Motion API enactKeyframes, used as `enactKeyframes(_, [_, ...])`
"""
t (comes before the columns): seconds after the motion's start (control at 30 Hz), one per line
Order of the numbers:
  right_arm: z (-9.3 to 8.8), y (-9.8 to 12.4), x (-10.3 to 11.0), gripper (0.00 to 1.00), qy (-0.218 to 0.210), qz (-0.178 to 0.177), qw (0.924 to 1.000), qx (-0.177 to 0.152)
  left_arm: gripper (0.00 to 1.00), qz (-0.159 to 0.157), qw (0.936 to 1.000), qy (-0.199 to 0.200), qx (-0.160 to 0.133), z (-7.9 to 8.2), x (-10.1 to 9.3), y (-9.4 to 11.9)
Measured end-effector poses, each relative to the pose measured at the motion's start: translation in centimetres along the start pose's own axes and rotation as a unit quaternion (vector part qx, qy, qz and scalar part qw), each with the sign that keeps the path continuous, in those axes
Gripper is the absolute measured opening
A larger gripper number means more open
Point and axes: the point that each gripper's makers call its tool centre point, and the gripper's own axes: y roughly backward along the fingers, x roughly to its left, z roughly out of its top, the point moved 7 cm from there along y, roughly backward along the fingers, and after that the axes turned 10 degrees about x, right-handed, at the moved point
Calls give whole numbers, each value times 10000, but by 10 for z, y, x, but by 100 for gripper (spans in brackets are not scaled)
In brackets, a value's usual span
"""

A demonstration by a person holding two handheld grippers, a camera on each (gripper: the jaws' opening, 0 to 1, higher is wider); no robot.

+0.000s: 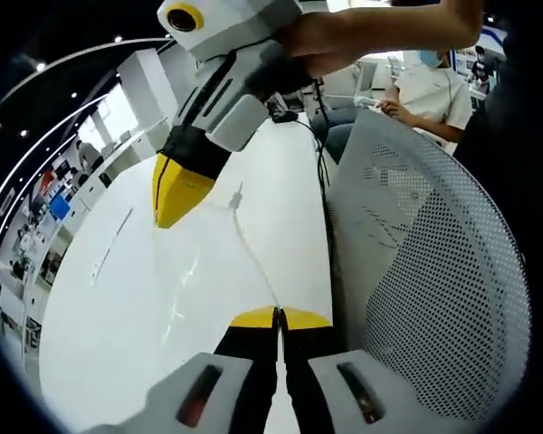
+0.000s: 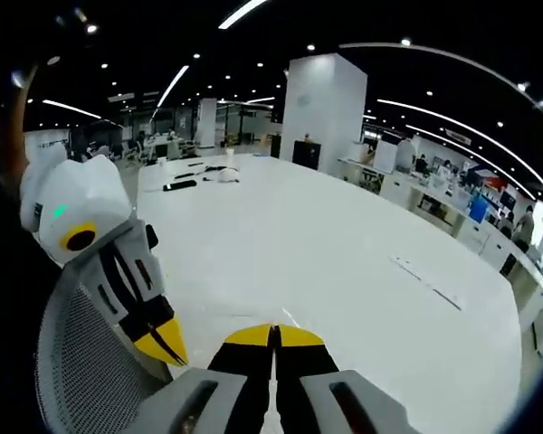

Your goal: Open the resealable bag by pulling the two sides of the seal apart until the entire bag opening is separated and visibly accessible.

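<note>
The clear resealable plastic bag (image 1: 253, 255) is barely visible, a thin pale edge above the long white table (image 1: 118, 298). Its long axis runs from the left gripper (image 1: 279, 315) away toward the right gripper (image 1: 176, 212). The left gripper's yellow-tipped jaws are clenched on that edge. The right gripper (image 2: 273, 333) is clenched too; whether it holds the bag I cannot tell. A white mesh chair back (image 1: 434, 271) stands just beside the table.
</note>
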Motion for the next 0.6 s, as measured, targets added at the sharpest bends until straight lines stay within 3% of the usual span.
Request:
enactKeyframes(0.23, [14, 6, -13, 0, 101, -141, 9996, -240, 0, 153, 9998, -95, -90, 8, 16, 4])
enactKeyframes(0.47, [42, 20, -27, 0, 394, -398, 9967, -585, 0, 449, 9986, -95, -250, 21, 41, 9])
enactKeyframes(0.6, [44, 22, -29, 0, 471, -426, 9960, -631, 0, 537, 9981, -102, -280, 22, 49, 10])
